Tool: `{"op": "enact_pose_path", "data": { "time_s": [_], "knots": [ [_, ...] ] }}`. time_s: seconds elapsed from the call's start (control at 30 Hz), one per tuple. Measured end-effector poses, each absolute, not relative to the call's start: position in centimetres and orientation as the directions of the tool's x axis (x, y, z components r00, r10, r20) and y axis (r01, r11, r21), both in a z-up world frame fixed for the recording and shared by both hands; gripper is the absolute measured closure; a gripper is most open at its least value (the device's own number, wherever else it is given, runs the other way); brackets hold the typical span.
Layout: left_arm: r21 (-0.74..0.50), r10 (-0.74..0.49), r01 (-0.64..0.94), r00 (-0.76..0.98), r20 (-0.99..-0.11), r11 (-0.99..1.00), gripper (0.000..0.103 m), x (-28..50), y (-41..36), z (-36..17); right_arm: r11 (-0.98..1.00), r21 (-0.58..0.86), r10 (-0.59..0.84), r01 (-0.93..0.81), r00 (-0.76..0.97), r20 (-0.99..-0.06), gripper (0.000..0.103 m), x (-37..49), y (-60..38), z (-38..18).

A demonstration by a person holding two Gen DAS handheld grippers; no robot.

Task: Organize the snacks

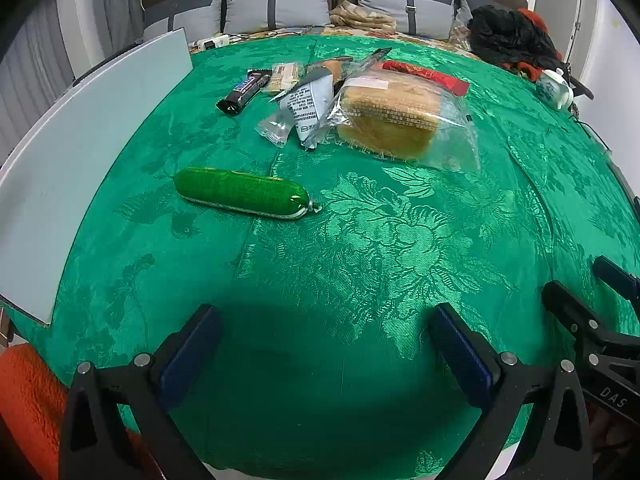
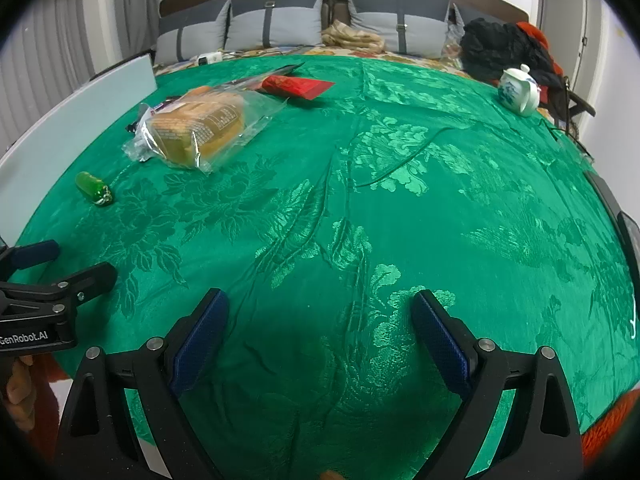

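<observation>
A green sausage stick (image 1: 244, 193) lies alone on the green tablecloth (image 1: 400, 240), well ahead of my left gripper (image 1: 324, 316), which is open and empty. Behind it is a snack pile: bagged bread (image 1: 392, 114), a dark chocolate bar (image 1: 244, 92), a white printed packet (image 1: 308, 108), a small clear packet (image 1: 276, 126) and a red packet (image 1: 428, 74). My right gripper (image 2: 320, 308) is open and empty over bare cloth. In its view the bread (image 2: 200, 128), red packet (image 2: 300, 85) and sausage end (image 2: 94, 188) lie far left.
A white board (image 1: 80, 152) stands along the table's left edge. A white and blue teapot (image 2: 518, 90) sits at the far right, with dark clothes (image 2: 504, 48) behind it. A thin cable (image 2: 404, 160) lies on the cloth. Grey cushions (image 2: 276, 24) line the back.
</observation>
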State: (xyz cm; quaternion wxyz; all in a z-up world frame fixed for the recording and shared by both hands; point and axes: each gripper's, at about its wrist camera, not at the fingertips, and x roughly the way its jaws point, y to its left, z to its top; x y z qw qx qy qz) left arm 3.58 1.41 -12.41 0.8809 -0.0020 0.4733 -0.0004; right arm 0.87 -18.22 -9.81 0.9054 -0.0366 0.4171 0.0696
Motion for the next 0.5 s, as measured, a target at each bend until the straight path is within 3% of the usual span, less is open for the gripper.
{"op": "enact_pose_path", "data": {
  "time_s": [0.5],
  "knots": [
    [-0.004,-0.025,0.038,0.560,-0.828,0.999,0.000,2.79,1.59,-12.43,0.986,-0.008,0.103,-0.166,0.646,-0.756,0.008,0.58,-18.50,-9.72]
  ]
}}
